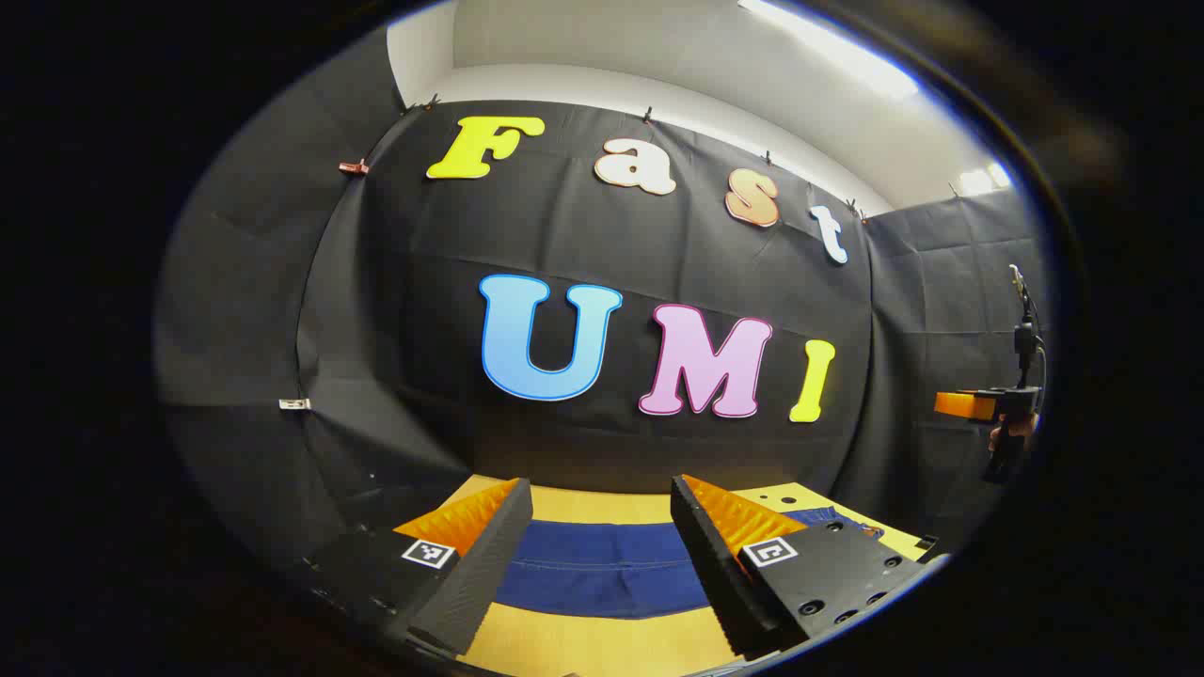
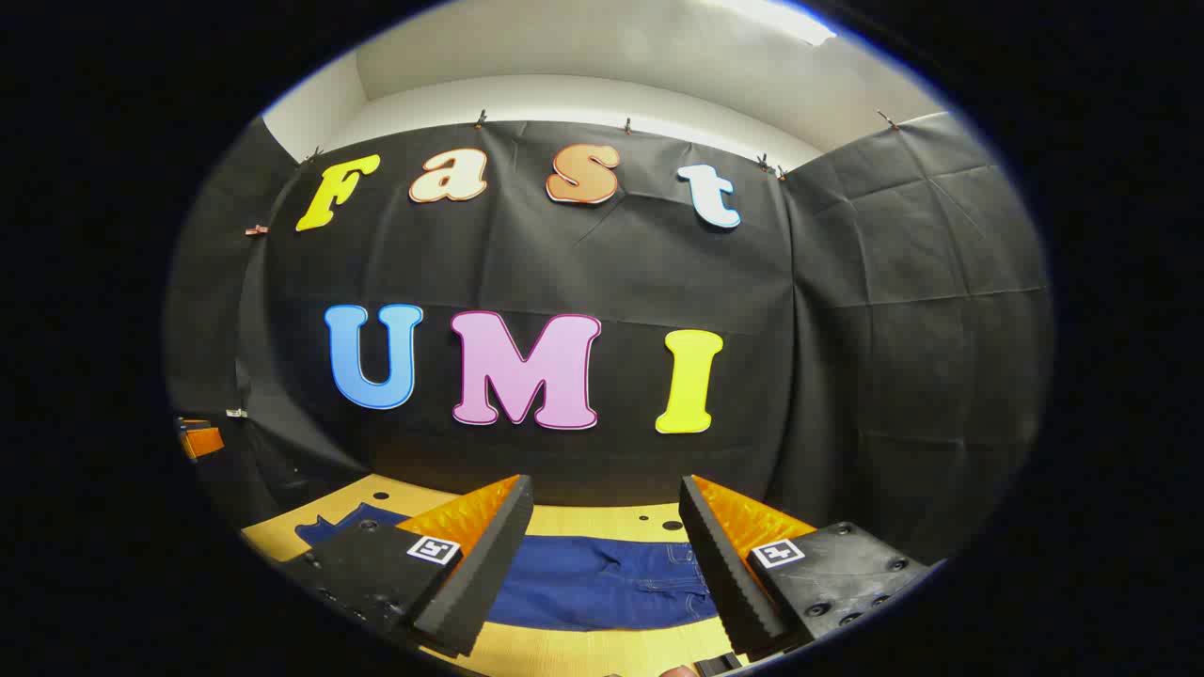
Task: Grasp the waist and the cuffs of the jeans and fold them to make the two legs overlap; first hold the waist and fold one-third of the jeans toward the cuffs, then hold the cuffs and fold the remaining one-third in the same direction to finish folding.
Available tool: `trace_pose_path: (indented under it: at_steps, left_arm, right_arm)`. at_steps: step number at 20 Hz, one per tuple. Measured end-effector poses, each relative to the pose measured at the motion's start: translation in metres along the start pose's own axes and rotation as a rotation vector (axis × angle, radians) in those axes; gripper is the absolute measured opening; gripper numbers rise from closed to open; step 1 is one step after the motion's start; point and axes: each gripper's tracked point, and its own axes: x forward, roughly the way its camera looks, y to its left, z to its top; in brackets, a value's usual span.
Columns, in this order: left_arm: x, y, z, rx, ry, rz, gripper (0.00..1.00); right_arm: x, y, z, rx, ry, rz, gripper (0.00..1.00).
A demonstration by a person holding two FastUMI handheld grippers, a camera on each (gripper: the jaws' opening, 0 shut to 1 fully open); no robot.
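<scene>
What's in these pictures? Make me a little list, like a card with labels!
jeans: blue jeans lying flat on the table, not folded yet
table: light wooden table with small holes near the back
left gripper: left gripper open, above the jeans, not touching them
right gripper: right gripper open, above the jeans, holding nothing
step done so far: none, grasping has not started
</scene>
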Motion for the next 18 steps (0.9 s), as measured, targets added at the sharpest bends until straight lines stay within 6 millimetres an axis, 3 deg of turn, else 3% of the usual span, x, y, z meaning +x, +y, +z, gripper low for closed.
trace_pose_path:
  at_steps: [4, 5, 13, 15, 17, 18]
  left_arm:
    - [-0.001, -0.002, -0.004, 0.007, 0.010, -0.011, 0.95]
    - [-0.001, -0.001, -0.006, 0.005, 0.013, -0.015, 0.95]
    - [-0.002, -0.002, -0.004, -0.009, 0.007, -0.026, 0.95]
    - [-0.001, -0.003, -0.007, -0.005, 0.013, -0.034, 0.95]
    - [-0.001, -0.002, -0.009, -0.016, 0.018, -0.032, 0.95]
    - [-0.002, -0.001, -0.008, -0.027, 0.020, -0.030, 0.95]
  right_arm:
    - [0.000, -0.005, -0.002, -0.013, 0.011, -0.010, 0.94]
    - [0.000, -0.007, -0.001, -0.020, 0.009, -0.012, 0.99]
    - [-0.006, -0.012, 0.005, -0.062, -0.009, -0.019, 0.99]
    - [-0.008, -0.014, 0.004, -0.063, -0.003, -0.023, 0.94]
    - [-0.008, -0.018, 0.000, -0.078, 0.011, -0.022, 0.99]
    - [-0.007, -0.020, -0.002, -0.084, 0.018, -0.023, 0.96]
